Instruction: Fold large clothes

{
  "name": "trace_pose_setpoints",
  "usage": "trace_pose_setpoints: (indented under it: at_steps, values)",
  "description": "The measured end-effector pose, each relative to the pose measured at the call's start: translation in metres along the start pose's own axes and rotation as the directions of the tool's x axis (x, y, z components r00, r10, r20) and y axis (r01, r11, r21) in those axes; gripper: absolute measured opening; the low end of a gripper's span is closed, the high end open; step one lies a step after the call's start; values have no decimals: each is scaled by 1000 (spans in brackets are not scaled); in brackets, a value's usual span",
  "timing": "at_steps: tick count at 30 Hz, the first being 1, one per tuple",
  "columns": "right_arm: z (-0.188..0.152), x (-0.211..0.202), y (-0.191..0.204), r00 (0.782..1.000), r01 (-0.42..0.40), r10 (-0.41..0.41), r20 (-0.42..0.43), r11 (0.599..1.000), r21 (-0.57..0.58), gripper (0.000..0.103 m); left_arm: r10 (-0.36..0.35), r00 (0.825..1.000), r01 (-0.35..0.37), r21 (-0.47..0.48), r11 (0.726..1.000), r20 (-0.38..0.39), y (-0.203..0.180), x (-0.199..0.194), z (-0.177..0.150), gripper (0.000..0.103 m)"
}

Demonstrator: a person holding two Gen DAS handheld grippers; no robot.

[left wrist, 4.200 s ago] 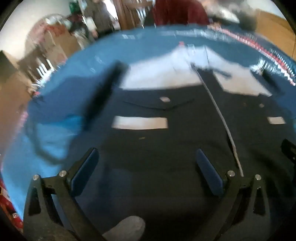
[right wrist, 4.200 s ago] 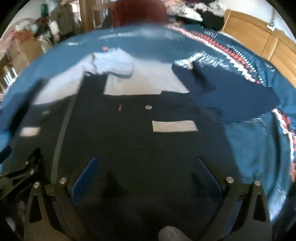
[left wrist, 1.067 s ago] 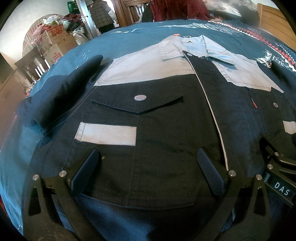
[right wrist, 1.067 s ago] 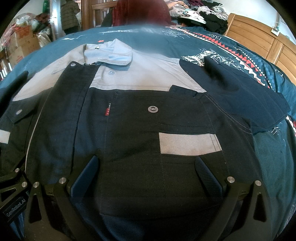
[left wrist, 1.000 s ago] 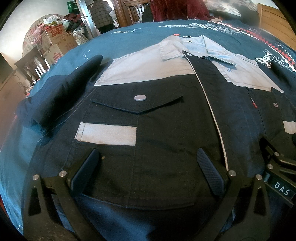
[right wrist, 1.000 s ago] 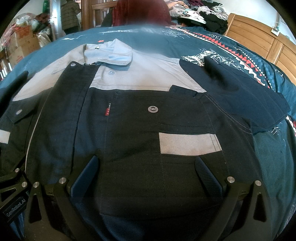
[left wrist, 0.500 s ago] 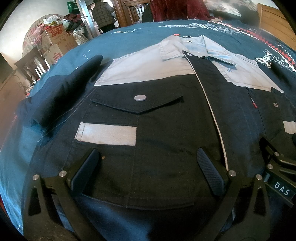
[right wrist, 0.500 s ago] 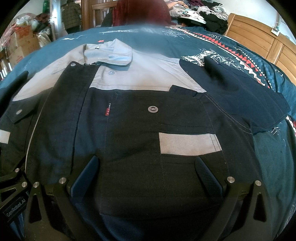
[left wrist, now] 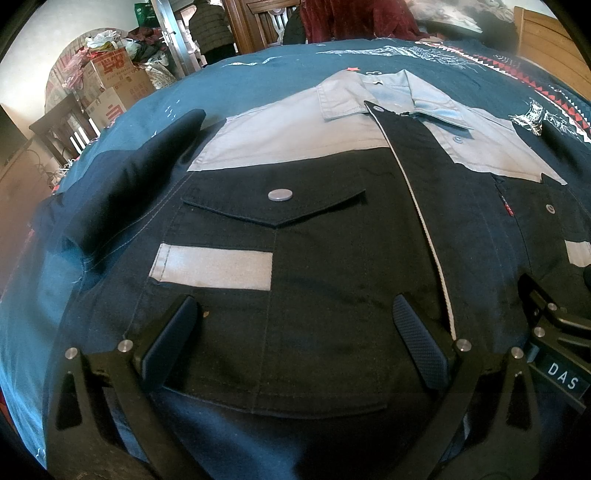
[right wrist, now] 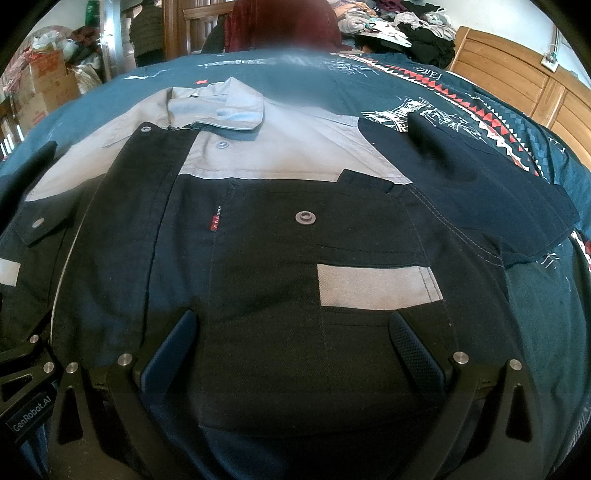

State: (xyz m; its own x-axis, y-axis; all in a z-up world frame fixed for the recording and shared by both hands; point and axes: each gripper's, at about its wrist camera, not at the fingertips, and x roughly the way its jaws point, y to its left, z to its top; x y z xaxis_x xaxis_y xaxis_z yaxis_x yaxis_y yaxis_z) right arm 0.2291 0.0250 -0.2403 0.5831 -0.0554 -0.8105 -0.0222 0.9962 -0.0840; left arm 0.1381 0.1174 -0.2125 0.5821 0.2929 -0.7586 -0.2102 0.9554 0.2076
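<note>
A large black and grey work jacket (left wrist: 332, 229) (right wrist: 280, 258) lies face up and spread flat on a teal bedspread (left wrist: 240, 85) (right wrist: 535, 295), collar at the far end. Its dark sleeves (left wrist: 125, 192) (right wrist: 480, 184) angle outward on each side. My left gripper (left wrist: 295, 332) hovers open low over the jacket's left chest pocket, nothing between its fingers. My right gripper (right wrist: 291, 339) stands open over the right chest pocket, also holding nothing. Each gripper's body shows at the edge of the other's view.
Cardboard boxes (left wrist: 114, 85) and a wooden rack (left wrist: 66, 133) stand beyond the bed's left side. A person in a dark red top (right wrist: 284, 26) is at the far end. A wooden headboard (right wrist: 517, 81) and a clothes pile (right wrist: 406, 26) sit at the right.
Four seconds ago both views were blurred with motion and the jacket sat farther off. Over the last second nothing has visibly moved.
</note>
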Motion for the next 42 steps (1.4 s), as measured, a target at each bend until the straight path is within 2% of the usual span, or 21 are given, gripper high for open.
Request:
trace_pose_setpoints:
  at_steps: [42]
  values:
    - [0,0,0,1000,2,-2,0,1000,0,103,-1,1000,1,0,1000,-3,-1,-2,-1,103]
